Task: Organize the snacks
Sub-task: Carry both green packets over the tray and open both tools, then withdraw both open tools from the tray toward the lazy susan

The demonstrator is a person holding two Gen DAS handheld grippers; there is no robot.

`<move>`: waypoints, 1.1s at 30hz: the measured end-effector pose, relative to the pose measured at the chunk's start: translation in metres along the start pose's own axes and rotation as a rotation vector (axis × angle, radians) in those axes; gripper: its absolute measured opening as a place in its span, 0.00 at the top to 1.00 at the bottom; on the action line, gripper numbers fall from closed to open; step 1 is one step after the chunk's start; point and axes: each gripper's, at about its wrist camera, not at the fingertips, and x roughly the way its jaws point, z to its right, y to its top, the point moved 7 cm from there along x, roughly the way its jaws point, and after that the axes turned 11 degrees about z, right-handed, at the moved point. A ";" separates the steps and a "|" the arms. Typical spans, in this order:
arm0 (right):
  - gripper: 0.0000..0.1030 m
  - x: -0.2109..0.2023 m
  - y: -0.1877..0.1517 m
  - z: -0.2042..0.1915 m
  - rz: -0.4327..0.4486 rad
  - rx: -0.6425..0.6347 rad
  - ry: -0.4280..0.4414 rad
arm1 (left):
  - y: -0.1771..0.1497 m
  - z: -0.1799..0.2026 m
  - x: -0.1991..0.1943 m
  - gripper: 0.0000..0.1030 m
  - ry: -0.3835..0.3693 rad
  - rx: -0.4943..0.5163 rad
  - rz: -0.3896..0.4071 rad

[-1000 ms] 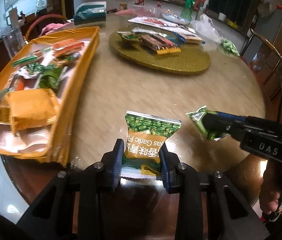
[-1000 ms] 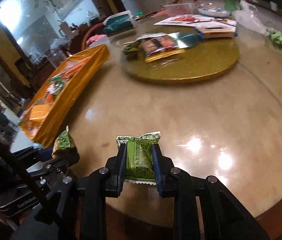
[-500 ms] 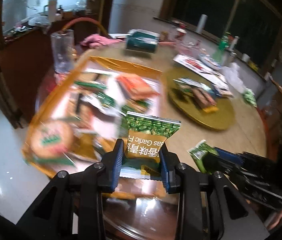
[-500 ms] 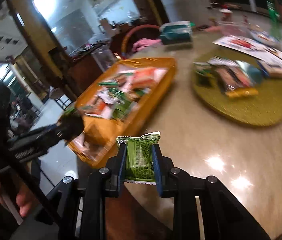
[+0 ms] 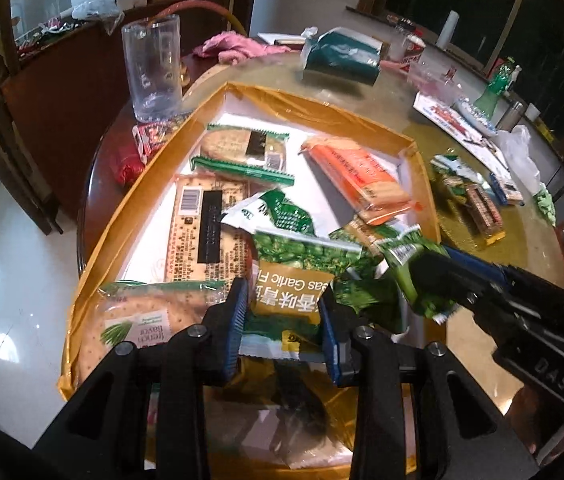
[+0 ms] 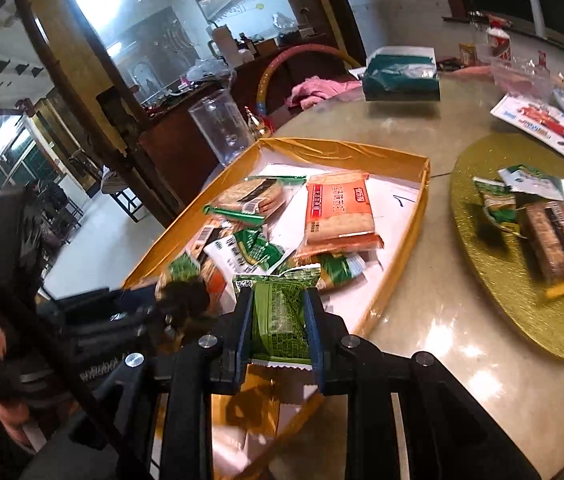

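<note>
My left gripper [image 5: 284,320] is shut on a green and orange garlic peas packet [image 5: 294,284] and holds it above the near end of the gold tray [image 5: 121,216]. My right gripper [image 6: 279,322] is shut on a small green snack packet [image 6: 279,312] over the tray's [image 6: 410,224] near corner. It also shows in the left wrist view [image 5: 434,276], just right of my left gripper. The tray holds several snacks: an orange cracker pack [image 5: 358,176], round biscuit packs [image 5: 237,148] and green packets [image 5: 282,212].
A gold turntable [image 6: 522,292] on the round marble table [image 6: 442,320] carries more snacks [image 6: 554,236]. A clear measuring cup [image 5: 153,68], a teal tissue pack [image 5: 342,60], a pink cloth [image 5: 237,46] and papers [image 6: 542,124] lie further back.
Both grippers have carried their packets left from over the bare tabletop to above the gold tray. Both stay shut on their packets.
</note>
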 end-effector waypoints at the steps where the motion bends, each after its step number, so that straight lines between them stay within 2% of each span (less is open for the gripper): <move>1: 0.75 0.004 -0.001 0.002 -0.006 0.007 -0.003 | -0.001 -0.001 0.003 0.65 0.004 0.001 -0.009; 3: 0.74 0.005 -0.004 0.004 -0.004 0.012 -0.008 | -0.003 -0.001 0.007 0.60 0.012 0.008 -0.017; 5: 0.68 0.001 -0.006 0.004 -0.001 0.016 0.007 | -0.002 0.000 0.006 0.50 0.014 0.012 -0.008; 6: 0.58 -0.005 -0.005 0.004 0.010 0.020 0.012 | -0.002 0.002 0.003 0.44 0.011 0.014 0.004; 7: 0.48 -0.010 -0.005 0.004 0.025 0.021 0.016 | -0.002 0.004 0.000 0.41 0.007 0.017 0.019; 8: 0.44 -0.019 -0.005 0.004 0.045 0.018 0.016 | -0.002 0.007 -0.004 0.38 0.001 0.026 0.036; 9: 0.39 -0.028 -0.005 0.005 0.066 0.010 0.012 | -0.002 0.011 -0.006 0.28 0.002 0.036 0.044; 10: 0.35 -0.038 -0.007 0.008 0.082 0.003 0.000 | -0.003 0.014 -0.010 0.23 0.008 0.048 0.058; 12: 0.30 -0.051 -0.013 0.016 0.093 -0.008 -0.032 | -0.004 0.020 -0.018 0.22 0.034 0.077 0.095; 15: 0.30 -0.070 -0.030 0.042 0.083 -0.002 -0.102 | -0.008 0.034 -0.032 0.22 0.069 0.145 0.140; 17: 0.30 -0.082 -0.043 0.064 0.071 0.007 -0.156 | -0.012 0.046 -0.043 0.21 0.044 0.154 0.157; 20: 0.30 -0.102 -0.063 0.101 0.048 0.004 -0.288 | -0.019 0.071 -0.057 0.16 -0.026 0.164 0.174; 23: 0.30 -0.128 -0.079 0.139 0.029 0.021 -0.414 | -0.029 0.093 -0.060 0.16 -0.070 0.189 0.153; 27: 0.30 -0.153 -0.092 0.169 0.027 0.038 -0.507 | -0.046 0.120 -0.055 0.16 -0.091 0.234 0.109; 30: 0.30 -0.156 -0.101 0.188 0.009 0.053 -0.548 | -0.058 0.135 -0.052 0.16 -0.111 0.252 0.082; 32: 0.27 -0.156 -0.100 0.193 0.003 0.025 -0.562 | -0.064 0.142 -0.052 0.16 -0.115 0.265 0.074; 33: 0.21 -0.153 -0.098 0.193 -0.006 0.007 -0.552 | -0.066 0.143 -0.051 0.16 -0.112 0.269 0.070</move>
